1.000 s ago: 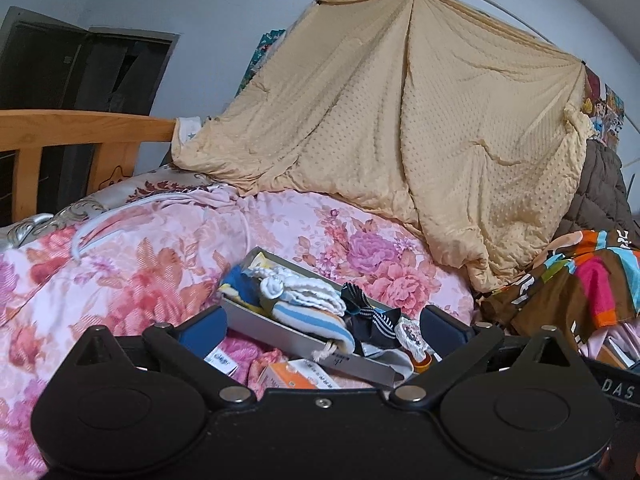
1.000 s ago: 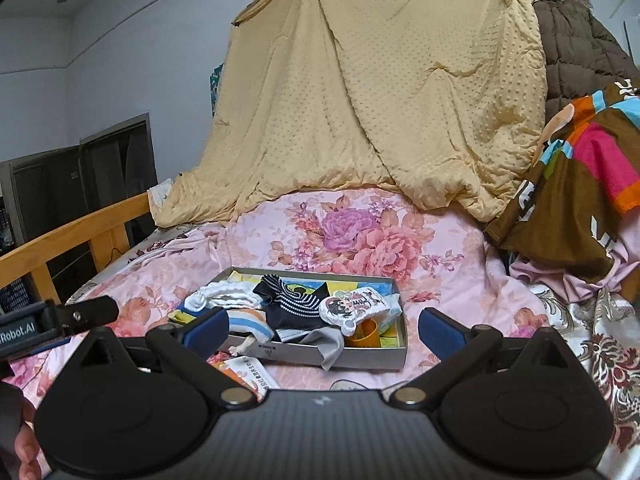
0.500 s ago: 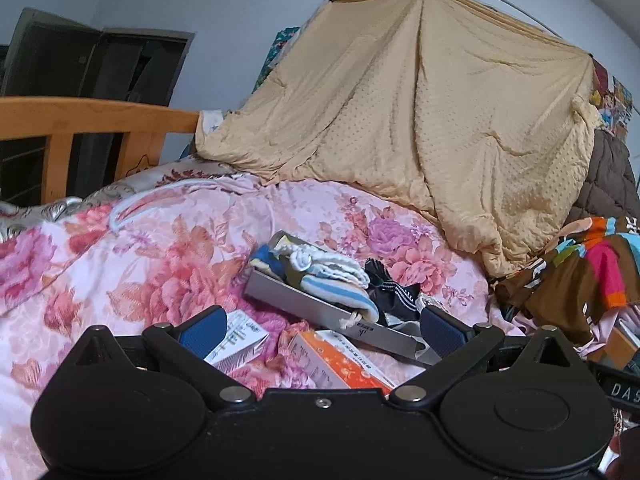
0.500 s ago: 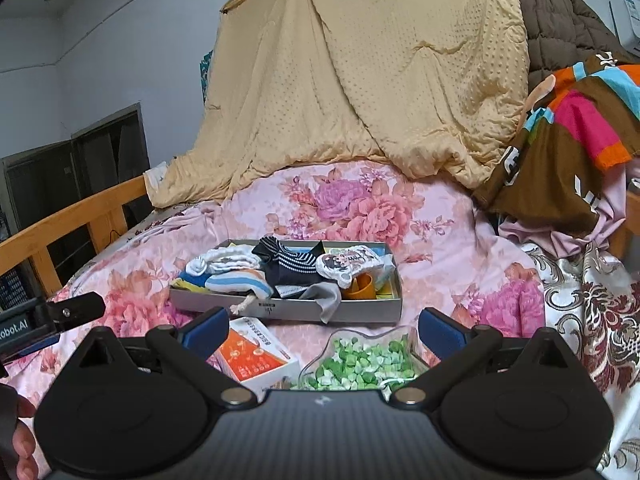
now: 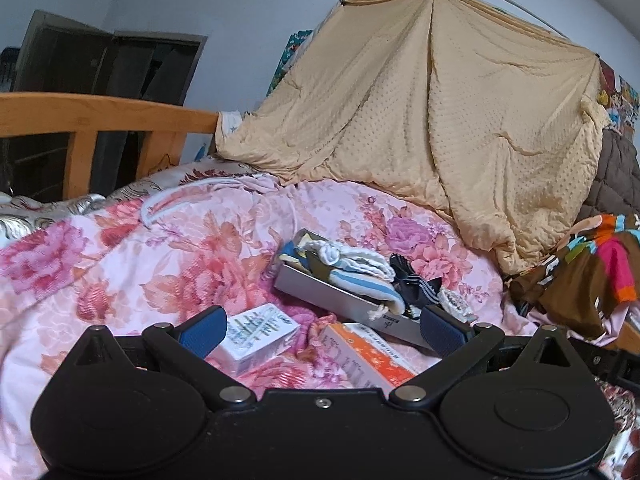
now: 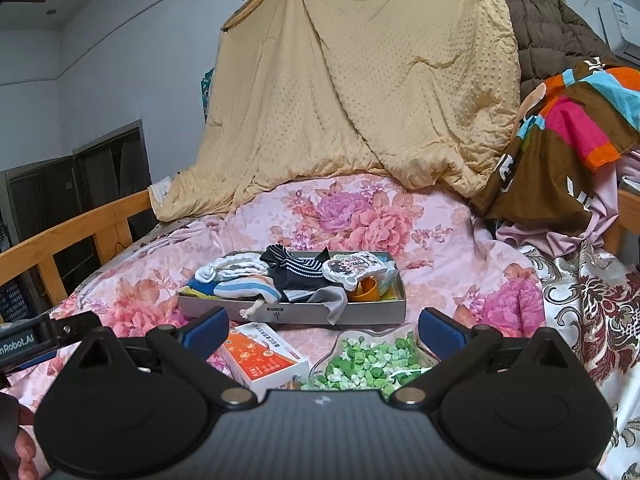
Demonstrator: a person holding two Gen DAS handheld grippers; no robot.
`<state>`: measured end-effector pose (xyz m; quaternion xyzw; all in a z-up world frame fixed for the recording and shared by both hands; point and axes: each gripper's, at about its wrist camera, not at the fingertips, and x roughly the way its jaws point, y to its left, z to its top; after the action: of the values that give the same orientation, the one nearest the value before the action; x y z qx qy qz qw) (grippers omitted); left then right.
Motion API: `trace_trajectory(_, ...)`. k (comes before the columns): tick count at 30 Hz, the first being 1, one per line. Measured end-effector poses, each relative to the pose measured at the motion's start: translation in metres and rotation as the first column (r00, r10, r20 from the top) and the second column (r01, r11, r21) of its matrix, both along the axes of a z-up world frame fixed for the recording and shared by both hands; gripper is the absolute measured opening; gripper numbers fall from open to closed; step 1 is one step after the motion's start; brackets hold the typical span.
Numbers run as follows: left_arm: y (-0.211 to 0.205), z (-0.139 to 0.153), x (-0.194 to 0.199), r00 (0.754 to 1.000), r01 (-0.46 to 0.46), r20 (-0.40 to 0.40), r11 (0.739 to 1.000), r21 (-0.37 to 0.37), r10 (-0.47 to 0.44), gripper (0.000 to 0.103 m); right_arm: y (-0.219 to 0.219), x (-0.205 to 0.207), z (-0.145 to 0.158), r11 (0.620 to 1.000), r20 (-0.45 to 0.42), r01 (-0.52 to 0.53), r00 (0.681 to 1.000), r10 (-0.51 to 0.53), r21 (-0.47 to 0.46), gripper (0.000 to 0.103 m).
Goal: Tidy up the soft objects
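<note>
A shallow grey box (image 6: 360, 313) (image 5: 340, 300) lies on the floral quilt and holds a heap of soft items. Among them are a white and blue striped sock (image 6: 244, 286) (image 5: 360, 276), a dark striped sock (image 6: 298, 268) (image 5: 412, 280) and a printed cartoon pouch (image 6: 352, 266). An orange cup (image 6: 366, 290) sits in the box's right end. My right gripper (image 6: 322, 330) is open, short of the box, with nothing between its fingers. My left gripper (image 5: 322, 330) is open too, to the box's left and nearer me.
An orange and white carton (image 6: 264, 360) (image 5: 368, 360) and a white carton (image 5: 256, 336) lie in front of the box. A clear dish of green pieces (image 6: 368, 364) sits by the right fingers. A tan blanket (image 6: 360, 100) hangs behind; clothes (image 6: 568, 152) pile right; a wooden rail (image 5: 100, 116) runs left.
Both grippers have drawn back from the box, which now looks smaller and farther. The cartons and the dish of green pieces have come into view. Both stay open.
</note>
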<state>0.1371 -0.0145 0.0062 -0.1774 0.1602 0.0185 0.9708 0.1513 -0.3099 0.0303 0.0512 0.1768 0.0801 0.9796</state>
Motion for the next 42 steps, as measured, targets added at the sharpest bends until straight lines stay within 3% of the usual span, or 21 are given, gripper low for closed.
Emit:
trace_trajectory(13,-0.004,-0.001,-0.026,1.000,0.018,0.003,0.994,0.112,-0.019,0.102,0.011,-0.034,-0.014,1.000,0.040,0.000,0.999,0.000,0.005,0.103)
trace_trajectory(23,-0.006,-0.001,-0.036,0.999,0.018,0.049,0.991,0.130,-0.024,0.102,0.013,-0.048,-0.024,1.000,0.029,0.021,0.999,-0.021,0.005,0.103)
trace_trajectory(34,-0.005,-0.027,-0.041,0.999,0.039,-0.034,0.989,0.142,-0.035,0.102,0.013,-0.057,-0.042,0.999,-0.023,0.039,0.999,-0.038,0.014,0.103)
trace_trajectory(42,-0.003,-0.034,-0.038,0.999,0.031,-0.047,0.988,0.152,-0.024,0.102,0.016,-0.052,-0.054,0.999,-0.066,0.035,0.997,-0.034,0.025,0.103)
